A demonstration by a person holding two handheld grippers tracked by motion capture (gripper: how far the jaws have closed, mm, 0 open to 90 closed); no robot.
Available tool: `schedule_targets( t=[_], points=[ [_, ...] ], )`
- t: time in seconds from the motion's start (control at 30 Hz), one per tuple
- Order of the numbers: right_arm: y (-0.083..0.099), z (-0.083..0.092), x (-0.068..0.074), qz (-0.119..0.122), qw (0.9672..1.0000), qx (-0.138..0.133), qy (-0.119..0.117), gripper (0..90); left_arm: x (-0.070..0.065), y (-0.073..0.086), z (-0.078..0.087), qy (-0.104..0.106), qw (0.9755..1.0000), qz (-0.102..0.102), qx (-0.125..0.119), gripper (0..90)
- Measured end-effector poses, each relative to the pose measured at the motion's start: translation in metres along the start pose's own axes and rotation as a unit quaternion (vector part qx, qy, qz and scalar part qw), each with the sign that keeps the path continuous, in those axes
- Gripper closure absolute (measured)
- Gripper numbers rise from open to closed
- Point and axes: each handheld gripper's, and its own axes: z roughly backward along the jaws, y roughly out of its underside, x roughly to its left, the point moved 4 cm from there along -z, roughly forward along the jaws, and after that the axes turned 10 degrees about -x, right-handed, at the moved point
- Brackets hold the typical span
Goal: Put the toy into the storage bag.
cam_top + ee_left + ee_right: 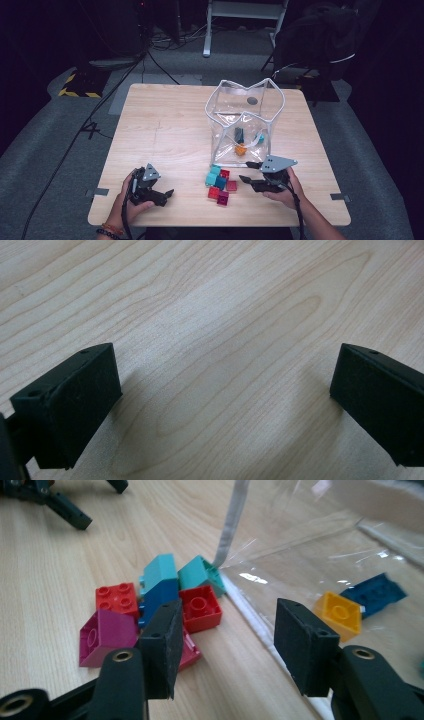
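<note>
1. Because the toy bricks lie in a loose heap on the wooden table just beside the clear plastic bag, I bring my right gripper in low from their right; its jaws stand parted with nothing between them, ready to close on one brick.
2. Since the bag stands upright with its mouth spread wide, bricks can drop straight in; a yellow brick and a dark blue brick already lie on its floor, so I judge the work partly done.
3. While the nearest piece to my right pads is the red brick, touching the teal brick at the bag's corner seam, it looks like the easiest one to take; the magenta brick lies tilted on its side and would be awkward.
4. As my left gripper has no brick to handle, I rest it well apart on bare wood, jaws released and wide, keeping clear of the right hand's path.
</note>
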Motion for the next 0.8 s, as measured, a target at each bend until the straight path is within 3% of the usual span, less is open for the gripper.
schedule_targets(
  t=[0.4,0.8],
  points=[
    [0.022,-0.029,0.012,-0.001,0.9988,0.028,-0.040,43.3,0.000,0.000,0.000,0.000,1.0000,0.000,0.000,0.1],
    [0.036,-0.047,0.020,-0.011,0.9977,0.049,-0.046,42.4,0.000,0.000,0.000,0.001,1.0000,0.000,0.000,0.2]
  ],
)
